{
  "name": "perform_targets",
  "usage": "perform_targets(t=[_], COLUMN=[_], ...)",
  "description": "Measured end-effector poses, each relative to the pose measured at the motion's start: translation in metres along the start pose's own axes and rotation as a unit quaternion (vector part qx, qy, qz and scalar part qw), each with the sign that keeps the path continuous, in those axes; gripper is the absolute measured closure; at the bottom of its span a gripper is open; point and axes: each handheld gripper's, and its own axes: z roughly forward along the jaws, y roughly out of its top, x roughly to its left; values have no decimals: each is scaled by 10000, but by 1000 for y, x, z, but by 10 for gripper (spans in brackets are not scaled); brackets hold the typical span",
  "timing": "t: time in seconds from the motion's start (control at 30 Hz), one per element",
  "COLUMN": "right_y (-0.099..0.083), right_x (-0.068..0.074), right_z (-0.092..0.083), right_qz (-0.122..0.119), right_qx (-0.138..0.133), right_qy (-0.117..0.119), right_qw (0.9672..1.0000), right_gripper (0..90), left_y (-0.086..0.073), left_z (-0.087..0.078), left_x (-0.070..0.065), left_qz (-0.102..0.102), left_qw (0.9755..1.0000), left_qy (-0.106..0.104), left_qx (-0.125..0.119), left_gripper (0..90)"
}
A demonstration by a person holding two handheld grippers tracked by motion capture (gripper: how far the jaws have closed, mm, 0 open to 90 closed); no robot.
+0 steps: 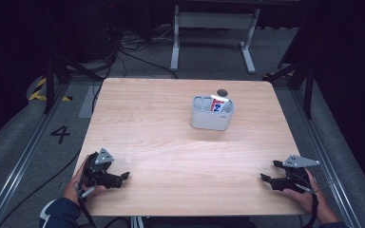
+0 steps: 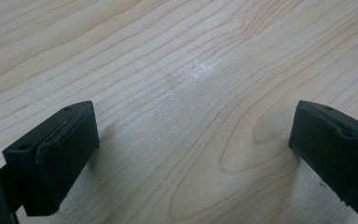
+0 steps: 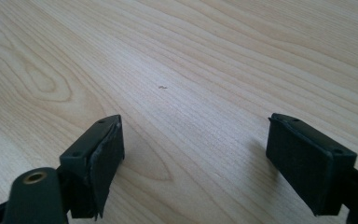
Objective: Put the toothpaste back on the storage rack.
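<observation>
Both tools idle at near tabletop (image 1: 171, 142) edge: left tool (image 1: 123, 176) spread, empty; right tool (image 1: 266, 178) spread, empty. Toothpaste tube (image 1: 218, 103) upright in grey caddy (image 1: 211, 119), ~12 o'clock. Prob light, soft, slick; pinch tube's top end.

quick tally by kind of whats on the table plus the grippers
grey holder: 1
toothpaste tube standing in the holder: 1
grippers, left gripper and right gripper, both open and empty: 2
total: 4
</observation>
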Motion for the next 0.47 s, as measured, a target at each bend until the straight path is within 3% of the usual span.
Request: perform_targets(t=[0.17, 0.47], right_y=[0, 0], right_x=[0, 0], right_z=[0, 0], right_qz=[-1, -12], right_qx=[3, 2], right_qy=[-8, 6], right_qw=[10000, 10000], right_gripper=[193, 190], left_y=[0, 0], left_z=[1, 1], left_x=[-2, -2], left_qz=[-158, -150], left_qw=[9999, 9999], left_qy=[-29, -25], left_qx=[24, 22], left_gripper=[1, 1])
